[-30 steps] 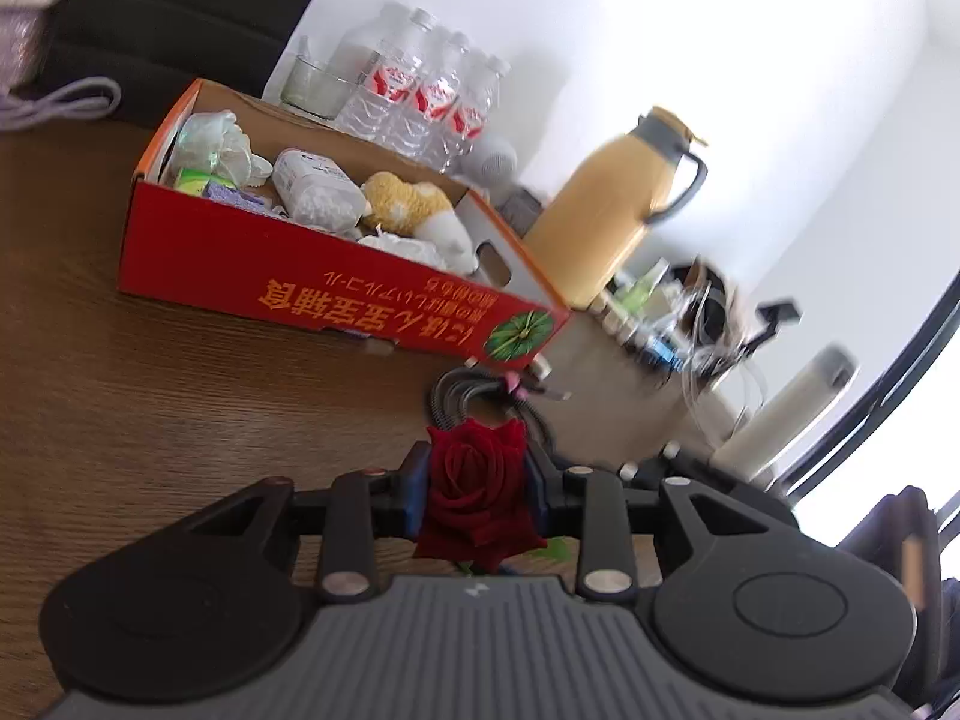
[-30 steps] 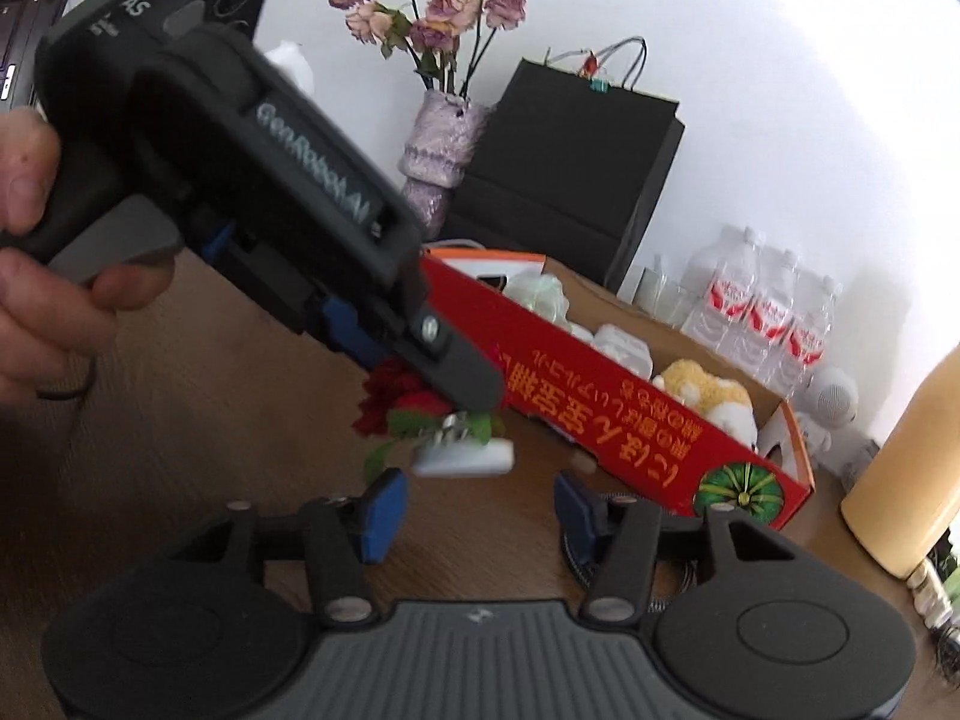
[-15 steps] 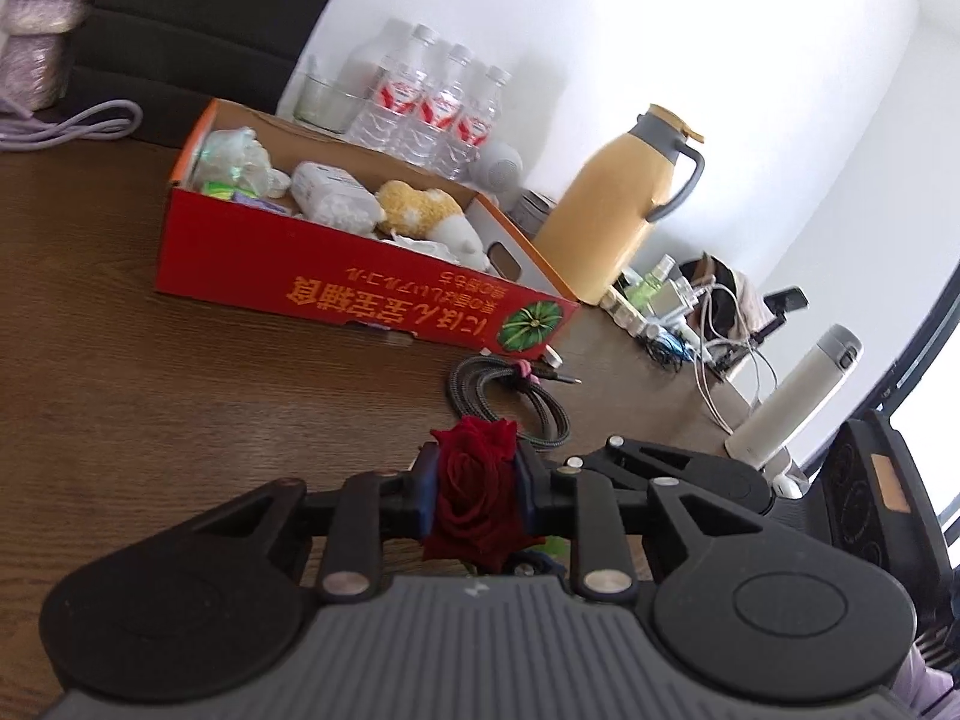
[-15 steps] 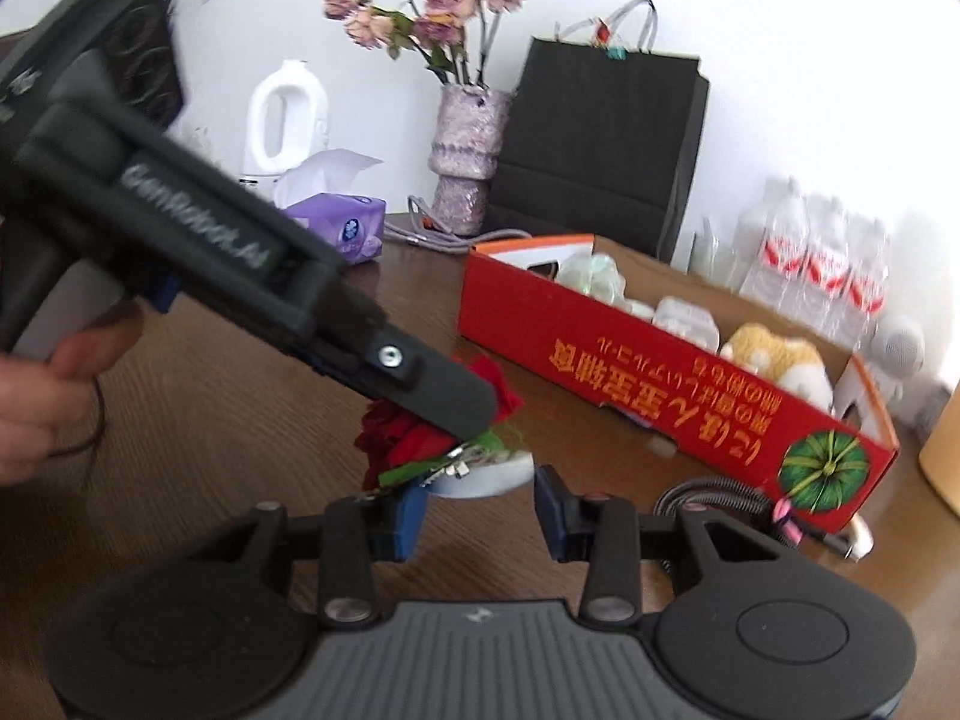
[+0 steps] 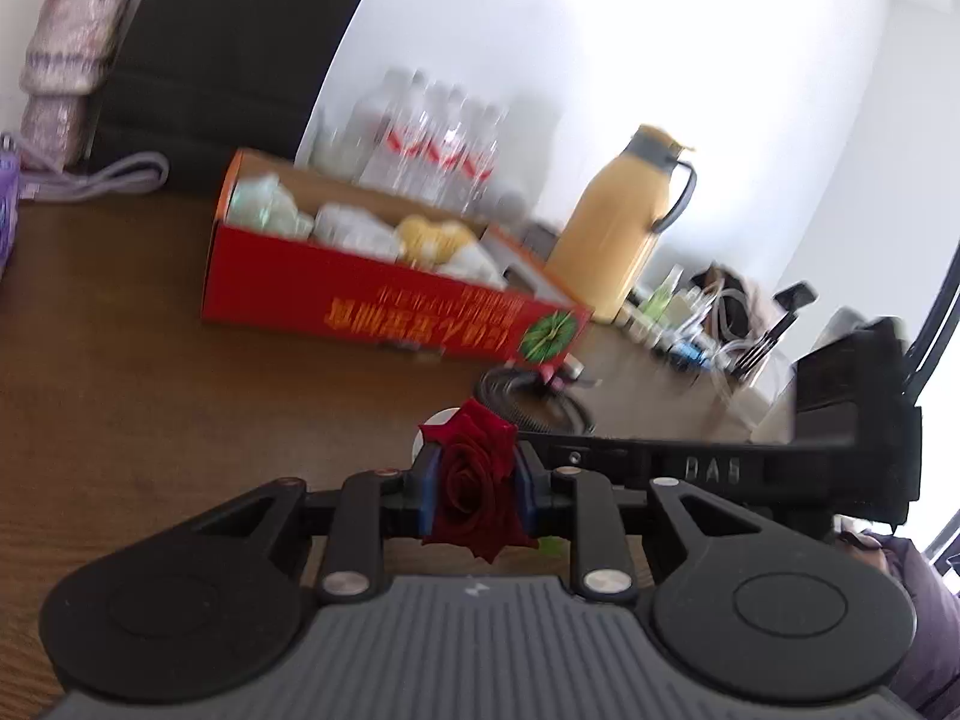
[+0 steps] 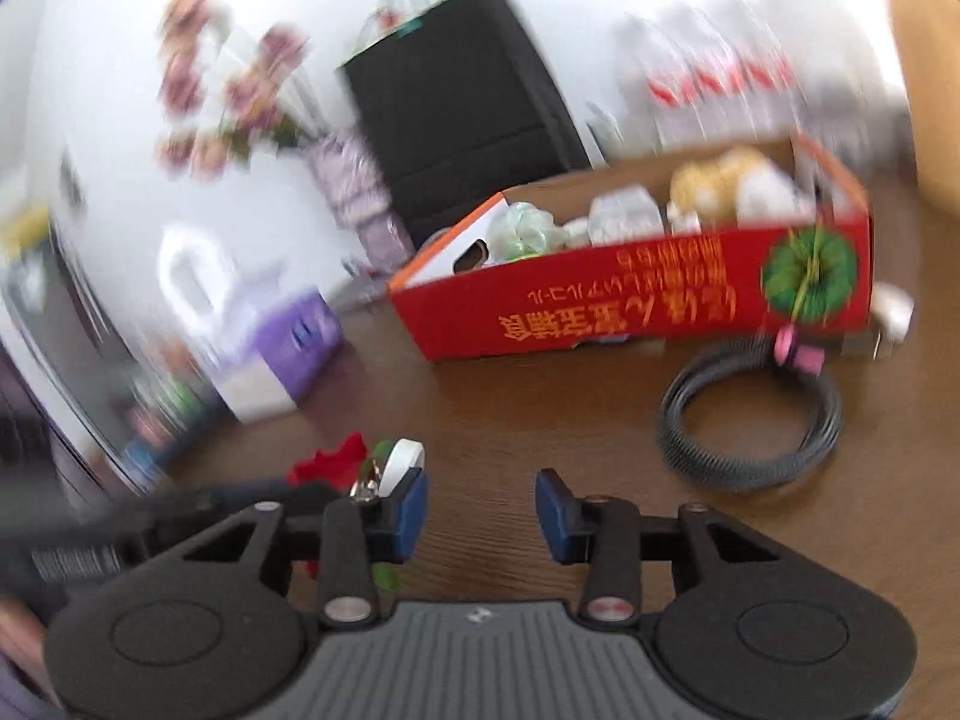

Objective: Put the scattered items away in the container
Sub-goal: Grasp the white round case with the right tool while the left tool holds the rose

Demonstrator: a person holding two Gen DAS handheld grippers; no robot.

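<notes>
My left gripper [image 5: 475,483] is shut on a dark red rose [image 5: 474,495] and holds it above the brown table. The rose also shows in the right wrist view [image 6: 333,462], left of my right gripper [image 6: 482,510], which is open and empty. A white roll of tape [image 6: 403,461] sits by the rose. The red cardboard box [image 5: 384,306] stands further back with several soft items inside; it also shows in the right wrist view [image 6: 630,300]. A coiled black cable [image 6: 750,414] lies on the table in front of the box's right end.
A yellow thermos jug [image 5: 624,228] stands right of the box, with water bottles [image 5: 432,144] behind it. A black bag [image 6: 456,114], a flower vase [image 6: 354,192] and a purple tissue box [image 6: 282,348] stand at the back left. Small clutter [image 5: 708,324] sits at far right.
My right gripper has swung right, off the rose and toward the cable and box. My left gripper has stayed shut on the rose and turned slightly left.
</notes>
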